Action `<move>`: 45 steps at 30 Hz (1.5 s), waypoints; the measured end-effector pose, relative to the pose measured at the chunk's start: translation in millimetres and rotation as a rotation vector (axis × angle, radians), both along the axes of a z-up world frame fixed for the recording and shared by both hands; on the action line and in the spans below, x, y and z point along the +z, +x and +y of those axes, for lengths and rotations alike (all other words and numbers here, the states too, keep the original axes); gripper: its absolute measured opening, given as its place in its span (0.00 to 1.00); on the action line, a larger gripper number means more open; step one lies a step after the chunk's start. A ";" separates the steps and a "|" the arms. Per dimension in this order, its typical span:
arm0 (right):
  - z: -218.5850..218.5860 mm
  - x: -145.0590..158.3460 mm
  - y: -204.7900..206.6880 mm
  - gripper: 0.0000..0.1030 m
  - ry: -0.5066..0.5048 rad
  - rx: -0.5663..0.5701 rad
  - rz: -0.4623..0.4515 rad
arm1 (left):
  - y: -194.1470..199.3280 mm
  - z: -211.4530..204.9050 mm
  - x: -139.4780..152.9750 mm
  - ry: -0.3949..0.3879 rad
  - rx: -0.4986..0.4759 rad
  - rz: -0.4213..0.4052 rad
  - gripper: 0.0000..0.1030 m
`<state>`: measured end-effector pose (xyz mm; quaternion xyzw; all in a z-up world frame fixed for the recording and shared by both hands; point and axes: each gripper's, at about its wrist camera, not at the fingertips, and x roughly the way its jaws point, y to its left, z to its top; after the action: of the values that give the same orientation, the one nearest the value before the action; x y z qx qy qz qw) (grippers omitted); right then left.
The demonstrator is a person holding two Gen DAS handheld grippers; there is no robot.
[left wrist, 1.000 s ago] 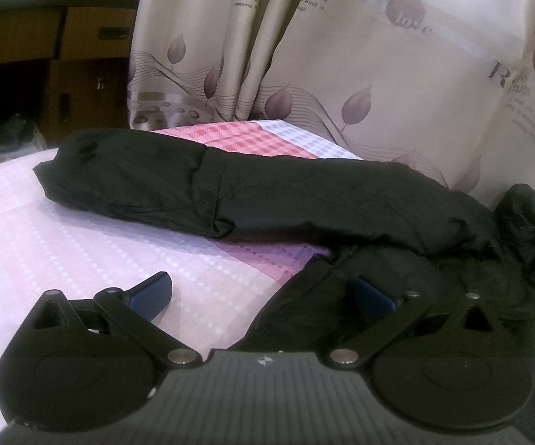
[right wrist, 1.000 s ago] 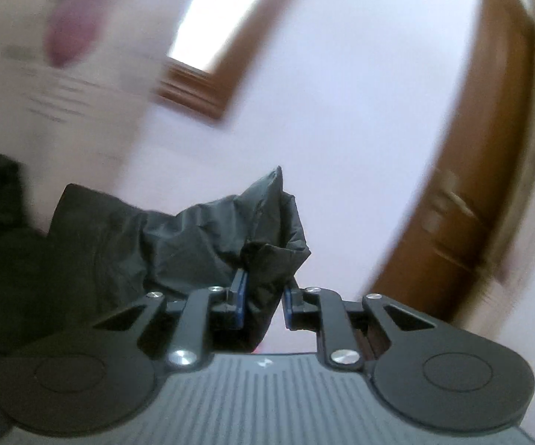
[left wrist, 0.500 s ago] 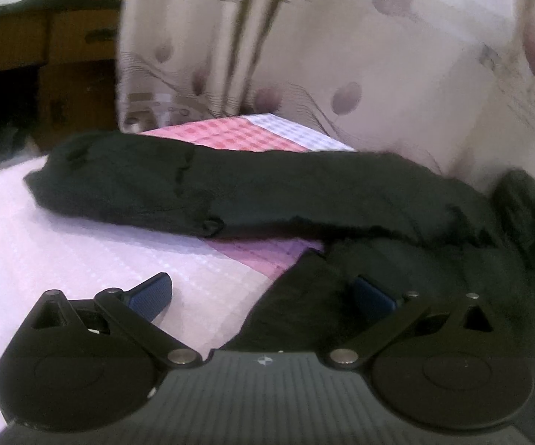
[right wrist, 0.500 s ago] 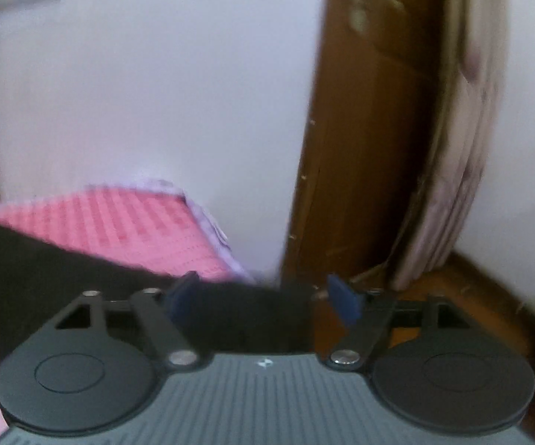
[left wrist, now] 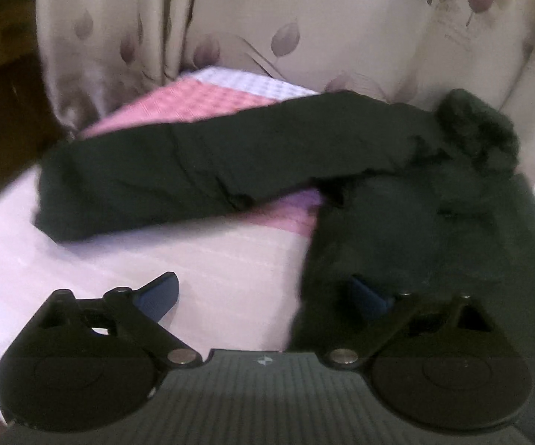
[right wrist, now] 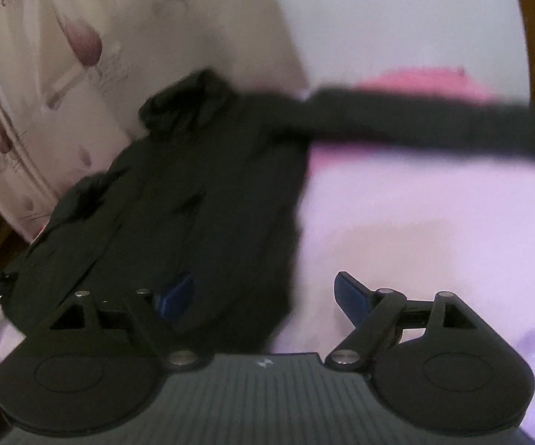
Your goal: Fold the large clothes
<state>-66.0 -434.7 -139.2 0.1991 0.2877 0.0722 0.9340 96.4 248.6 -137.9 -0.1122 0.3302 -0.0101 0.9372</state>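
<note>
Matt black cloth jacket (left wrist: 397,222) (crinkled), woven checked bedsheet (left wrist: 212,259)

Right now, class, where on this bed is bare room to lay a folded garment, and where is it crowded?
Free: the pale pink bedspread bordered by the outstretched sleeve behind and the black jacket body beside. Crowded: the curtain side, where jacket body and bunched hood lie.

Left hand-held gripper (left wrist: 265,298) wide, closing; right hand-held gripper (right wrist: 263,294) opening.
</note>
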 end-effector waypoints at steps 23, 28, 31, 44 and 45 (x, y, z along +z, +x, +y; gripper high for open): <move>2.0 0.8 -34.7 0.15 0.038 -0.026 0.060 | -139.1 -44.2 -0.3 0.042 -0.174 -0.043 0.10; -0.5 -16.9 -47.6 0.15 0.123 -0.052 0.078 | -149.0 -42.4 -0.5 0.058 -0.177 -0.046 0.10; -5.1 -18.2 -50.6 0.17 0.158 -0.055 0.076 | -149.0 -42.2 7.1 0.076 -0.174 -0.061 0.12; -124.3 1.6 -56.5 0.78 0.543 -0.348 -0.200 | -144.1 -81.8 72.5 0.113 -0.073 -0.391 1.00; -138.9 -2.7 -49.3 0.78 0.564 -0.397 -0.196 | -133.7 -89.0 73.4 0.100 -0.071 -0.401 1.00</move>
<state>-115.3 -573.5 -141.9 0.4932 0.1213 -0.0155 0.8613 -37.3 159.6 -64.5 -0.0498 0.1409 -0.0490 0.9876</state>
